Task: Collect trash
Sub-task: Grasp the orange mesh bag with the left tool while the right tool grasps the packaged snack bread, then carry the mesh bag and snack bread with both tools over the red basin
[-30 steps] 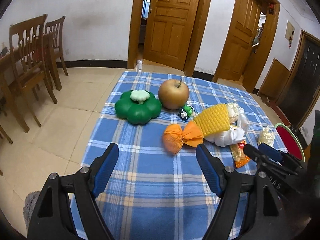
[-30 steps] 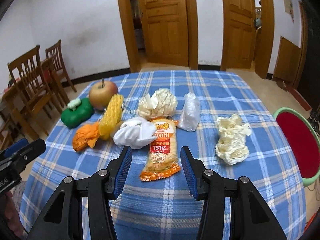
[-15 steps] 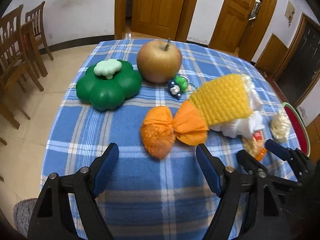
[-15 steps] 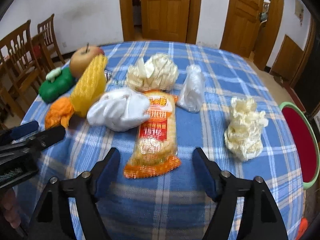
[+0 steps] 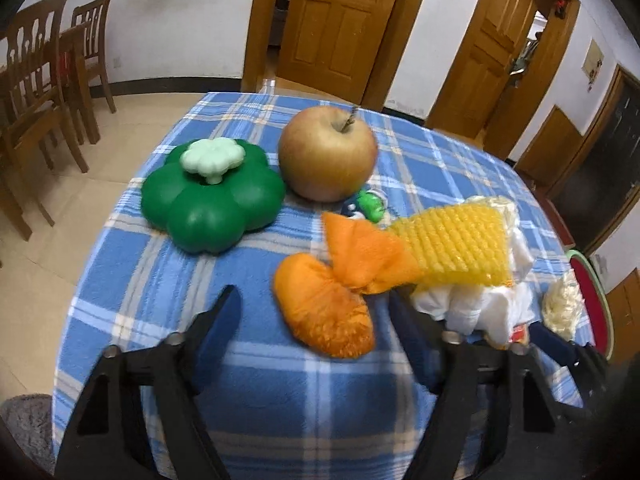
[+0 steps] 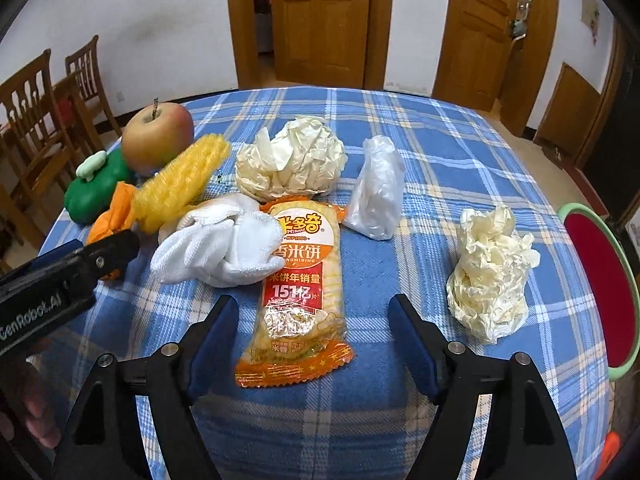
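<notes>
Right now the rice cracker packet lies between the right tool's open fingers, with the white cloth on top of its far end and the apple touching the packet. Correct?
Not quite. The apple sits apart from the rice cracker packet, beyond the yellow foam net, as the right wrist view shows. The white cloth and right tool are as stated.

The left gripper (image 5: 316, 320) hangs over a blue plaid tablecloth (image 5: 160, 280), its jaws apart and just been closing, with a crumpled orange net bag (image 5: 326, 314) between them, untouched. Just right lies a yellow foam fruit sleeve (image 5: 456, 244) on white cloth (image 5: 480, 312). Farther off stand a brownish apple (image 5: 328, 154) and a green flower-shaped plastic container (image 5: 212, 204).
</notes>
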The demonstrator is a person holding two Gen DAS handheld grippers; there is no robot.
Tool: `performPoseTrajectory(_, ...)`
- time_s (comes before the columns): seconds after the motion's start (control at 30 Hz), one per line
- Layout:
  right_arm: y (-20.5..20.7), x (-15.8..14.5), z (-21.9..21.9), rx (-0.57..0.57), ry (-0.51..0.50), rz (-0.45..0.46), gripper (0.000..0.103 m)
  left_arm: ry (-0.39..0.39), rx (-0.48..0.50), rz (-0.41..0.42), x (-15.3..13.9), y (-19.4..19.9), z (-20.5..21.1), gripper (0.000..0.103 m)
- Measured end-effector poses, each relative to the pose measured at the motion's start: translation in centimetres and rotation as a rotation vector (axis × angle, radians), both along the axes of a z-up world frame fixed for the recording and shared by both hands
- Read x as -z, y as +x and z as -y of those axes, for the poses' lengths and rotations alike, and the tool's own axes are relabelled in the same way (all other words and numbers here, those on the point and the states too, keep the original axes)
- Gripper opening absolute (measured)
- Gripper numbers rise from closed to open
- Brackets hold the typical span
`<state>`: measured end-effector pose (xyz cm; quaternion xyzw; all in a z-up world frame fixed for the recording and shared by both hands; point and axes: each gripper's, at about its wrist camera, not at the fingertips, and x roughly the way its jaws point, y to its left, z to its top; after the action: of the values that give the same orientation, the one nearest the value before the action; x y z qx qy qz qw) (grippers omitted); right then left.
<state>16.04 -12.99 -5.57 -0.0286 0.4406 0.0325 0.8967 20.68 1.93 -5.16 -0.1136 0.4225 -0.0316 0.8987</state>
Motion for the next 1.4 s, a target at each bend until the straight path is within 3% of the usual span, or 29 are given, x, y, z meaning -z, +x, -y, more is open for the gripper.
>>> performPoseTrajectory(0.03,0.0,0.0,0.1,0.000,0.004,0.000,0.078,-0.017,0.017,0.004,0.0,0.0,0.1,0.044)
performPoseTrajectory(0.07,0.1,0.0,0.2,0.003,0.007,0.001,0.077,-0.026,0.021,0.001,0.0,-0.1,0.0,0.038)
performPoseTrajectory(0.2,0.3,0.0,0.7,0.047,-0.009,0.003,0.076,-0.090,0.007,0.024,-0.3,-0.9,-0.5,0.032)
performPoseTrajectory(0.3,0.4,0.0,1.1,0.059,0.000,0.004,0.075,-0.085,0.029,0.030,-0.7,-1.9,0.2,0.031)
performPoseTrajectory(0.33,0.5,0.0,1.1,0.055,0.004,0.005,0.067,-0.076,0.038,0.030,-0.9,-2.2,0.4,0.031)
performPoseTrajectory(0.37,0.4,-0.1,1.0,0.040,0.013,0.015,0.043,-0.065,0.045,0.029,-1.0,-2.6,0.6,0.031)
performPoseTrajectory(0.4,0.3,-0.3,0.9,0.030,0.016,0.024,0.039,-0.045,0.044,0.033,-1.2,-3.2,0.9,0.030)
performPoseTrajectory(0.47,0.2,-0.3,0.6,0.018,0.007,0.024,0.038,0.001,0.030,0.043,-1.4,-4.4,1.2,0.030)
performPoseTrajectory(0.67,-1.9,-0.6,0.3,-0.041,0.009,0.032,0.038,-0.006,0.071,0.078,-1.5,-6.9,1.7,0.030)
performPoseTrajectory(0.9,-8.5,-3.5,1.5,-0.078,0.026,0.214,0.038,0.031,0.066,0.181,-2.3,-9.2,3.5,0.030)
performPoseTrajectory(0.97,-10.0,-4.4,2.0,-0.062,0.003,0.265,0.038,0.078,0.088,0.221,-2.9,-9.7,4.7,0.030)
performPoseTrajectory(1.1,-12.5,-5.7,3.3,-0.034,-0.022,0.354,0.038,0.040,0.149,0.286,-4.1,-11.4,6.2,0.031)
performPoseTrajectory(1.23,-13.6,-6.8,4.7,0.024,0.004,0.429,0.038,0.080,0.147,0.324,-5.3,-12.6,8.1,0.031)
performPoseTrajectory(1.4,-12.6,-6.9,5.8,0.071,0.006,0.398,0.038,0.072,0.220,0.297,-5.7,-12.0,9.8,0.030)
